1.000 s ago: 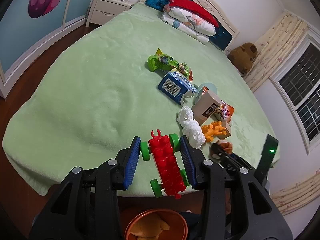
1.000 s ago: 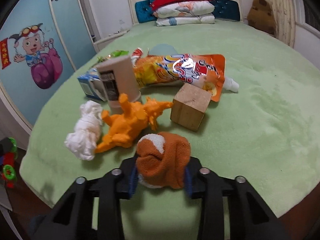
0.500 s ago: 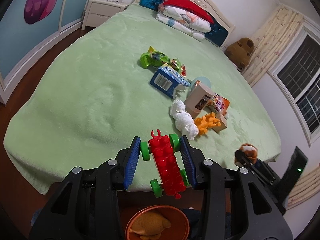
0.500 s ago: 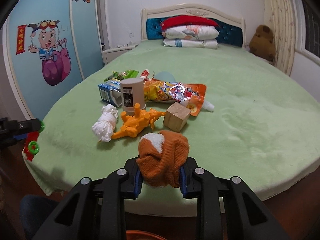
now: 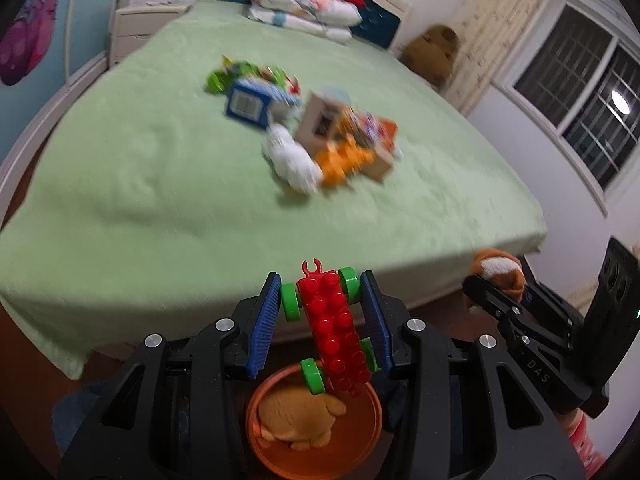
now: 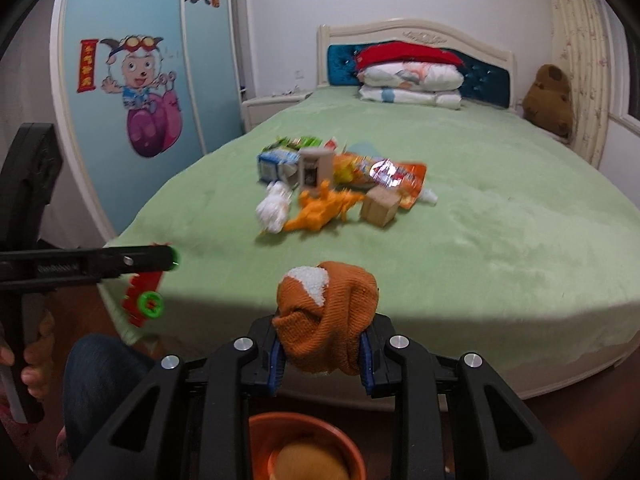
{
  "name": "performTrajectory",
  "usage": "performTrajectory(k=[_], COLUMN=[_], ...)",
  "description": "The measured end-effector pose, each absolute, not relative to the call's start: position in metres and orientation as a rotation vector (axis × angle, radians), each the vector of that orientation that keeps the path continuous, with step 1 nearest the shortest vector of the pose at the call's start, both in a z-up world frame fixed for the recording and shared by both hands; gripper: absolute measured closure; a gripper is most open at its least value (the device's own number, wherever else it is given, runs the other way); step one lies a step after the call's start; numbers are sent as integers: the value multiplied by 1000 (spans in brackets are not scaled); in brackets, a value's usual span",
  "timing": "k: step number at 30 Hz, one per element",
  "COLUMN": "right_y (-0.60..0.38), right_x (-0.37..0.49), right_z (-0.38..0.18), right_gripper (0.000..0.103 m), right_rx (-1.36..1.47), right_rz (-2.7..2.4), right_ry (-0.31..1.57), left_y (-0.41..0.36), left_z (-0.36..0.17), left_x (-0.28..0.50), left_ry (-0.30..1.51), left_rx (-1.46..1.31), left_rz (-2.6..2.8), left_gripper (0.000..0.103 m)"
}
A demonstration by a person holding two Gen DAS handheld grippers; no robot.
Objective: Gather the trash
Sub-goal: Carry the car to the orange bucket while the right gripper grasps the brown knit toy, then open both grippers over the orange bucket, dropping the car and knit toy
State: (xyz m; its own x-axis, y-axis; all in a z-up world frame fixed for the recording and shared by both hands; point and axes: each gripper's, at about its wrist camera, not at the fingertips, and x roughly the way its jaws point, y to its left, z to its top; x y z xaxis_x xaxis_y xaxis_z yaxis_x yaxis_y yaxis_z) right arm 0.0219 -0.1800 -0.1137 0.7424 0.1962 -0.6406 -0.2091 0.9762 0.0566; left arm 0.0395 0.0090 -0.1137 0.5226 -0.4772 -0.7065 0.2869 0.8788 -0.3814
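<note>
I see the green bed [image 6: 480,216], a trash pile mid-blanket. Orange bowl [image 5: 280,454] sits below both grippers. Left gripper [image 5: 325,312], jaws clamped on a red brick car [image 5: 334,332]. Right gripper [image 6: 325,360], jaws clamped on an orange knit sock [image 6: 332,320].
</note>
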Motion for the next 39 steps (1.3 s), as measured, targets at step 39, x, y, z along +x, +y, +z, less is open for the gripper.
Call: performTrajectory(k=[39], right_y=[-204], right_x=[2], right_z=[-282], right_gripper=[34], right_rx=[206], right_rz=[217], right_ry=[1225], left_y=[-41], left_z=[-315], left_x=[6], left_ry=[1416], left_rx=[-105], left_rz=[-437], left_gripper=[44])
